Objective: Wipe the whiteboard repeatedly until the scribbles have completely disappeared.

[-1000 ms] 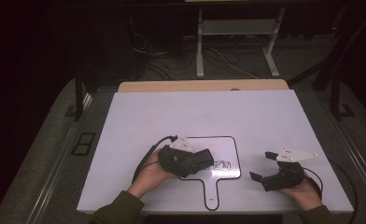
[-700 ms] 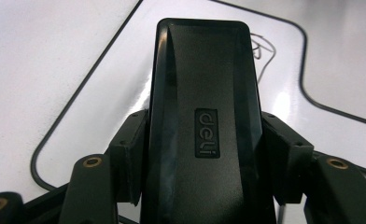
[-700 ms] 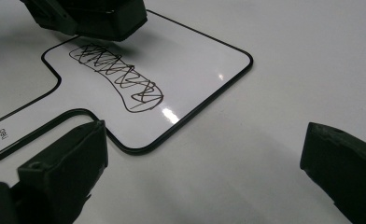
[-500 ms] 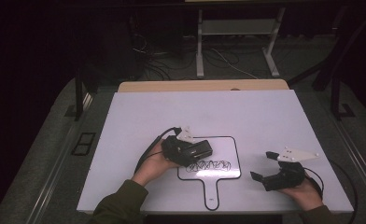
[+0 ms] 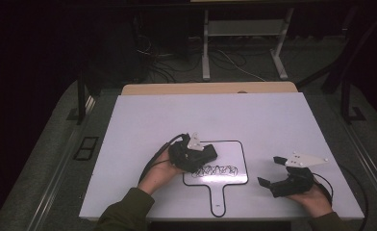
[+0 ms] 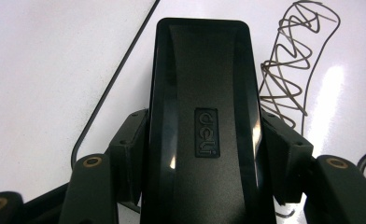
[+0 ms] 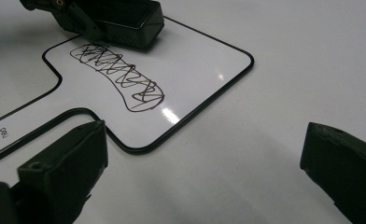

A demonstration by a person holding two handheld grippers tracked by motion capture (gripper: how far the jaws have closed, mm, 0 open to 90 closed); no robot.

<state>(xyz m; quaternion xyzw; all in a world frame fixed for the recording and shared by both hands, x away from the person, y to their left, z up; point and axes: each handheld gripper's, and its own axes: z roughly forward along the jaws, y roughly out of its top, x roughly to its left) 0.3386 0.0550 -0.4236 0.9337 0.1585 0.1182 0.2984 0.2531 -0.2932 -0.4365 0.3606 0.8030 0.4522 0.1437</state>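
- Gripping a black eraser (image 6: pixel 202 126) in the left gripper (image 5: pixel 196 155); pads pressing on both long sides, jaws clamped on it.
- Eraser bearing an embossed "deli" label on top, seen in the left gripper view.
- Sitting on a small handled whiteboard (image 5: pixel 237 150), at its left part, just beside the scribble (image 5: pixel 217 170); in the right gripper view, eraser (image 7: pixel 125 18) lying at the scribble's far end, whether touching the ink hard to tell.
- Whiteboard lying flat on the table (image 5: pixel 177 115), toward the near edge, a little right of the middle; black-rimmed, rounded corners, handle pointing at the near edge.
- Scribble running as a dark zigzag band with a loop drawn round it, across the lower part of the board; plainly showing in the right gripper view (image 7: pixel 118 77) and beside the eraser in the left gripper view (image 6: pixel 291 60).
- Holding the right gripper (image 5: pixel 269 172) near the table's near right corner, well apart from the board's right rim; jaws standing wide, nothing between them.
- Right hand (image 5: pixel 314 199) cupping that gripper from below; left hand (image 5: pixel 160 173) coming in from the near edge, green sleeve (image 5: pixel 124 214) showing.
- Cable (image 5: pixel 150 163) trailing from the left gripper toward the near edge.
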